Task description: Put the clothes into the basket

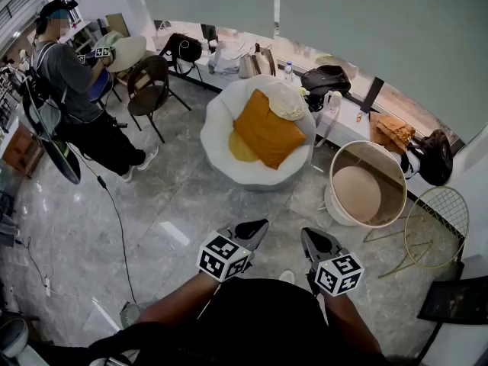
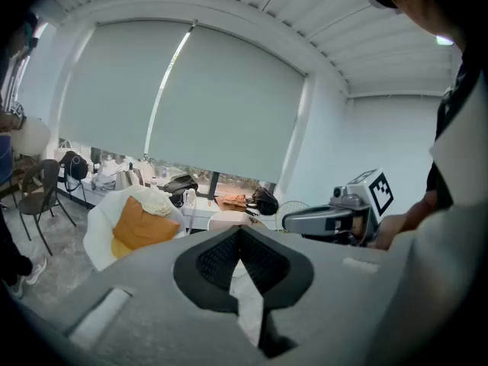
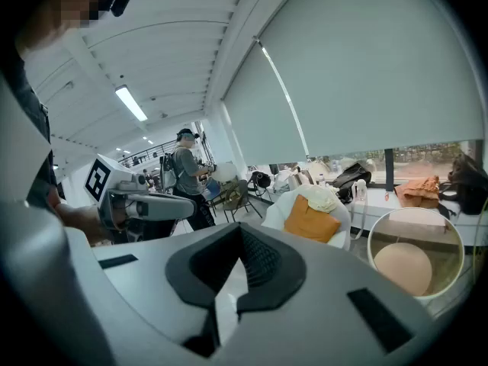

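left gripper point(image 1: 258, 225) closed; orange cloth point(image 1: 267, 134) draped over white chair point(image 1: 217, 128).

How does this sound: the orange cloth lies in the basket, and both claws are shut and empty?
Wrong in one point: the head view shows the orange cloth on the white chair, not in the basket. The left claw and right claw are indeed shut and empty.

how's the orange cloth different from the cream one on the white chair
The orange cloth is the bigger one and lies spread over the middle of the white chair; the cream cloth is smaller and sits bunched at the chair's far edge. The orange cloth is a strong colour, the cream cloth pale. Both lie on the chair, not yet in the basket.
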The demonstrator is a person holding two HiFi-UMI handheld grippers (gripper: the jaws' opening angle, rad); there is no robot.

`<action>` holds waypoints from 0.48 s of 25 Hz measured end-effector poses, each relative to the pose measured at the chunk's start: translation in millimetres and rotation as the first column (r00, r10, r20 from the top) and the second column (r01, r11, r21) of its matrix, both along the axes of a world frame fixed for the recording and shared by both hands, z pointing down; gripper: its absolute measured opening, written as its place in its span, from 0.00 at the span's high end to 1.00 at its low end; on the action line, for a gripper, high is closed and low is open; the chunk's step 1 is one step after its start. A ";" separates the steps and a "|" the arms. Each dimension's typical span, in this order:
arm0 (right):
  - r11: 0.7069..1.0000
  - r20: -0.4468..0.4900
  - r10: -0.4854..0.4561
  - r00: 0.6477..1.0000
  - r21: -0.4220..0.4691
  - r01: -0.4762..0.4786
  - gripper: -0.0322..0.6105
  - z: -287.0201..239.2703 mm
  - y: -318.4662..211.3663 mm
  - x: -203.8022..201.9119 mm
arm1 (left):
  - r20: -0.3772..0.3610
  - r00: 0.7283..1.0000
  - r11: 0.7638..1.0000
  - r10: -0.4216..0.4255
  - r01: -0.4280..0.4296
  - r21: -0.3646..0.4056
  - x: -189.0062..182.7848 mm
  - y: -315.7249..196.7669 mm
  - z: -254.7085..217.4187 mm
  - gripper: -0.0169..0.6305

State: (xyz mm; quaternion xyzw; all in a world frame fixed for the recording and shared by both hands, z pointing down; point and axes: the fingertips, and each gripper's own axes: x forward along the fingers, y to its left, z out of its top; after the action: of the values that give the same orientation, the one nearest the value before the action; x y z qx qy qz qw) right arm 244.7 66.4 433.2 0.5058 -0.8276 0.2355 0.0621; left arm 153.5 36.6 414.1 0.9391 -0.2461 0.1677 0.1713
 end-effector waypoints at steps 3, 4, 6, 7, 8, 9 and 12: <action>1.000 0.000 -0.004 1.000 0.004 0.004 0.93 -2.8 -1.9 -0.5 | -0.005 1.000 1.000 -0.002 0.002 0.013 1.2 -2.1 -5.0 0.97; 1.000 0.000 -0.006 1.000 0.006 0.006 0.93 -3.6 -2.0 -1.1 | -0.006 1.000 1.000 -0.002 0.002 0.017 1.1 -2.1 -6.1 0.97; 1.000 0.001 -0.008 1.000 0.008 0.008 0.93 -3.9 -1.9 -1.3 | -0.007 1.000 1.000 -0.003 0.003 0.023 1.5 -1.7 -7.5 0.97; 1.000 0.002 -0.008 1.000 0.008 0.008 0.93 -3.3 -2.1 -0.6 | -0.007 1.000 1.000 -0.003 0.003 0.025 2.4 -1.9 -7.8 0.97; 1.000 0.003 -0.007 1.000 0.007 0.007 0.93 -2.3 -2.2 0.2 | -0.007 1.000 1.000 -0.002 0.002 0.025 3.4 -2.0 -7.9 0.97; 1.000 0.004 -0.006 1.000 0.005 0.005 0.93 -1.0 -2.0 0.8 | -0.007 1.000 1.000 0.000 0.001 0.025 4.3 -2.0 -7.8 0.97; 1.000 0.009 -0.002 1.000 0.000 0.002 0.93 1.1 -0.4 0.6 | -0.007 1.000 1.000 0.002 -0.002 0.026 5.1 -1.8 -7.9 0.97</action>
State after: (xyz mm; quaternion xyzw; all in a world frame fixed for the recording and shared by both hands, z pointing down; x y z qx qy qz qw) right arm 245.4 66.0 434.3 0.5040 -0.8282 0.2378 0.0588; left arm 158.6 34.7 406.2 0.9422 -0.2465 0.1612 0.1600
